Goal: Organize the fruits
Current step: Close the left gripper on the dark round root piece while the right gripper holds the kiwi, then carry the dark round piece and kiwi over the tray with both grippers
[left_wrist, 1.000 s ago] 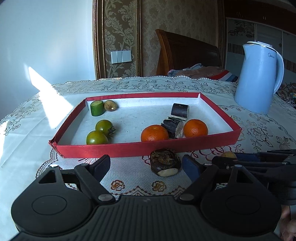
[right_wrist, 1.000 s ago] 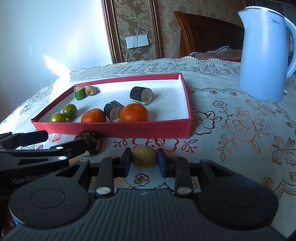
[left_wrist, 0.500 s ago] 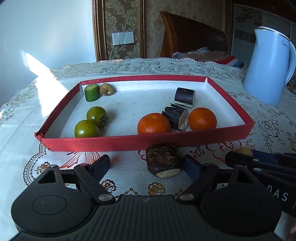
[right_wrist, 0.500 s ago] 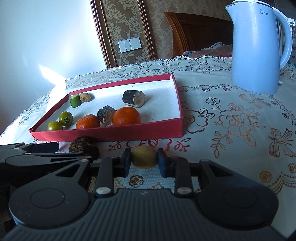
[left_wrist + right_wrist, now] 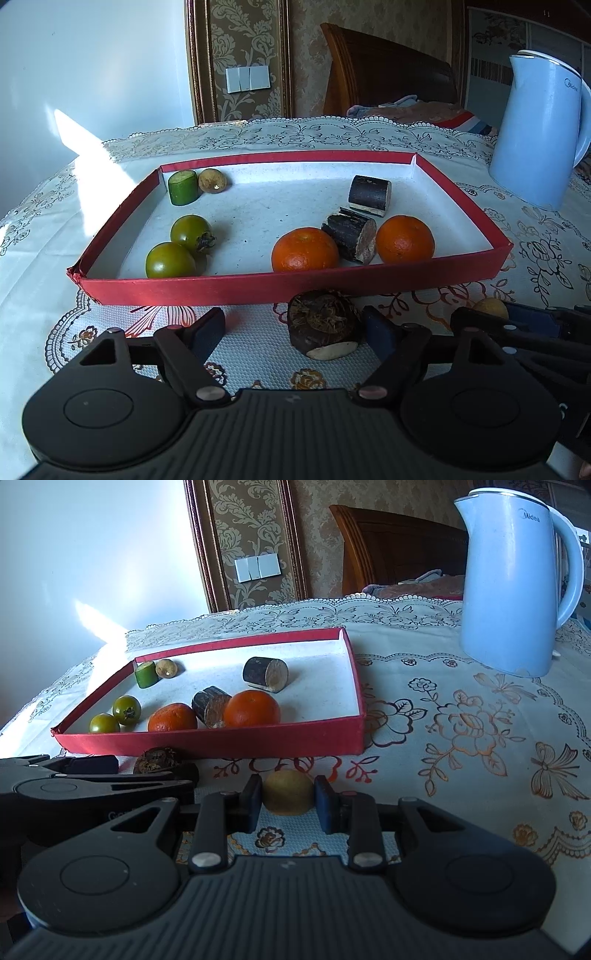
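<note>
A red tray (image 5: pixel 258 286) (image 5: pixel 221 743) holds two green tomatoes (image 5: pixel 170 260), two oranges (image 5: pixel 304 250), two dark cane pieces (image 5: pixel 349 238), a green chunk (image 5: pixel 182 187) and a small brown fruit (image 5: pixel 211 180). My left gripper (image 5: pixel 295 330) is open around a dark brown water chestnut (image 5: pixel 323 323) (image 5: pixel 157 758) on the cloth, its right pad touching the chestnut. My right gripper (image 5: pixel 288 805) is shut on a small yellowish round fruit (image 5: pixel 287 792) (image 5: pixel 489 307), held just in front of the tray's near wall.
A light blue kettle (image 5: pixel 513 579) (image 5: pixel 535 129) stands at the back right on the lace tablecloth (image 5: pixel 461 720). A wooden headboard (image 5: pixel 384 70) and papered wall lie behind the table. The left gripper's body (image 5: pixel 74 786) lies close beside the right gripper.
Both grippers rose and tilted a little, so the tray looks lower and closer. The left gripper stays open around the water chestnut; the right stays closed on the yellowish fruit.
</note>
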`<state>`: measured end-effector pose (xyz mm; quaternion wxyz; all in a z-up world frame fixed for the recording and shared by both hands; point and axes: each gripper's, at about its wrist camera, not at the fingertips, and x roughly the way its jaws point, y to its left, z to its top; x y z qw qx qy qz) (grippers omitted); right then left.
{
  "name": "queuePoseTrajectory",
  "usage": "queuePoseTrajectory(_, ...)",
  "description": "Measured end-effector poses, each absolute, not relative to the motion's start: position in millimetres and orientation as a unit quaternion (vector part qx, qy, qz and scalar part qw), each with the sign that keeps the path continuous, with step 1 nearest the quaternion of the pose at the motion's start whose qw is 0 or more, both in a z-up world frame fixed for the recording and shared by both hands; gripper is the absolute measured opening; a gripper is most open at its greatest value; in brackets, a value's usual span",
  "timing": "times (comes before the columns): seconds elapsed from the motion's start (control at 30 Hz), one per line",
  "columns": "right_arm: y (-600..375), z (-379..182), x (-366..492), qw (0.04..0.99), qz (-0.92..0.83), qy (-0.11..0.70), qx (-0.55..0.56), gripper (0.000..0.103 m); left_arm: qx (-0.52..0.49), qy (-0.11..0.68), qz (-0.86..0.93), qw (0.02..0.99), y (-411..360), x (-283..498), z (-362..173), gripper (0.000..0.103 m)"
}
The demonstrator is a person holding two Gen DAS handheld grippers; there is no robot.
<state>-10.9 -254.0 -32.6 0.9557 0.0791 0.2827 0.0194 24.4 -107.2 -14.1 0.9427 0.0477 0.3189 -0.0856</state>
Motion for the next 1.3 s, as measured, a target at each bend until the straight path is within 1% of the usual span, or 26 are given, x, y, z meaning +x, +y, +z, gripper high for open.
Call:
queuePoseTrajectory(0.17,-252,-32,-11,0.956,0.015,0.284,0.071,0.029,0.051,0.312,-0.097,0.944,-109,21,-14,0.067)
queuePoseTrajectory(0.33,-249,-32,-11,0.957,0.012,0.285,0.062,0.029,0.049,0.31,-0.102,0.944,-109,21,-14,0.061)
queuePoseTrajectory(0.43,-249,-32,-11,0.957,0.011,0.285,0.059,0.029,0.051,0.308,-0.105,0.944,-109,19,-14,0.054)
queuePoseTrajectory(0.5,-248,-32,-10,0.957,0.011,0.285,0.058,0.029,0.051,0.307,-0.101,0.945,-109,18,-13,0.046)
queuePoseTrajectory(0.6,-247,-32,-10,0.956,0.01,0.286,0.055,0.029,0.048,0.306,-0.098,0.946,-108,19,-13,0.043)
queuePoseTrajectory(0.97,-247,-32,-11,0.957,0.008,0.287,0.05,0.029,0.039,0.306,-0.098,0.946,-104,19,-13,0.042)
queuePoseTrajectory(1.3,-247,-31,-12,0.958,0.014,0.281,0.053,0.029,0.012,0.304,-0.084,0.949,-80,8,-12,0.042)
